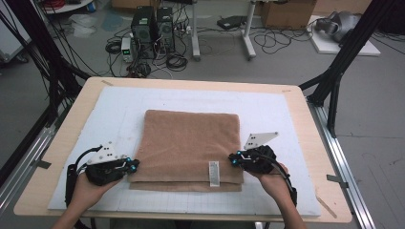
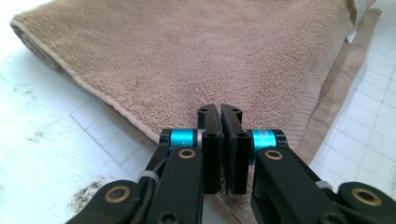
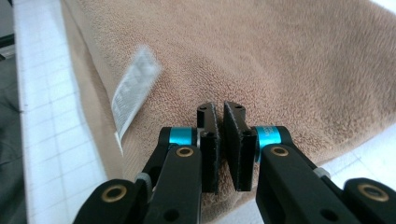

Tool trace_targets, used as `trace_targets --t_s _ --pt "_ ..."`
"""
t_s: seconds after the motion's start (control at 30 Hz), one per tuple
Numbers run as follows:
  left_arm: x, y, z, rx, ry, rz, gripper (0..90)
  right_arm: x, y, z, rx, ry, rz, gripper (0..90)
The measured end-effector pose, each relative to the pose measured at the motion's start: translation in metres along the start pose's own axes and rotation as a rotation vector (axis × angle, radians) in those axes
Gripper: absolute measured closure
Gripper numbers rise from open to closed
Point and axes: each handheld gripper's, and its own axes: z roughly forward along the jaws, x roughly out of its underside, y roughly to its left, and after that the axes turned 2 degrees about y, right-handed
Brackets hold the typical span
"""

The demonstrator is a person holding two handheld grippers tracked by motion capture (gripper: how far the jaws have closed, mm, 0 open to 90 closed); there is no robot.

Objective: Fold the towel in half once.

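Note:
A brown folded towel (image 1: 186, 143) lies flat on the white gridded mat (image 1: 267, 107), with a white label (image 1: 214, 173) near its front edge. My left gripper (image 1: 136, 163) sits at the towel's left edge near the front corner. In the left gripper view its jaws (image 2: 220, 112) are pressed together over the towel (image 2: 187, 56), pinching cloth at the edge. My right gripper (image 1: 232, 158) is at the towel's right edge, level with the label. Its jaws (image 3: 219, 108) are closed on the towel (image 3: 280, 60) with only a thin wedge between them, beside the label (image 3: 133, 88).
The mat covers most of a wooden table (image 1: 310, 143). A lower towel layer (image 1: 184, 187) sticks out along the front. Black frame posts (image 1: 334, 81) stand at the table's back corners. Computers and cables (image 1: 153, 33) are on the floor beyond.

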Motion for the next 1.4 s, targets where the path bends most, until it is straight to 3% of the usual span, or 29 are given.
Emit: trace_targets --t_s 0.23,0.4,0.53,0.8,1.23,1.4 --pt "-0.012 0.006 -0.008 -0.017 -0.028 -0.001 86.7 -0.012 0.001 -0.007 -0.004 -0.003 -0.015 84.4" --pt "-0.011 0.006 -0.008 -0.004 -0.031 -0.009 86.6 -0.017 -0.001 -0.011 -0.006 -0.009 -0.017 84.4" --pt "-0.005 0.007 -0.008 0.006 -0.028 -0.024 86.6 -0.013 -0.001 -0.012 -0.018 -0.021 -0.005 84.3" --pt "0.012 0.001 0.009 0.043 0.023 -0.043 86.6 0.004 -0.002 0.004 -0.044 0.046 0.022 84.3" --pt "0.026 0.0 0.025 0.05 0.092 -0.052 86.3 0.028 -0.006 0.028 -0.074 0.122 0.07 83.1" --pt "0.026 -0.001 0.022 0.054 0.083 -0.053 86.2 0.028 -0.003 0.026 -0.078 0.125 0.062 83.1"
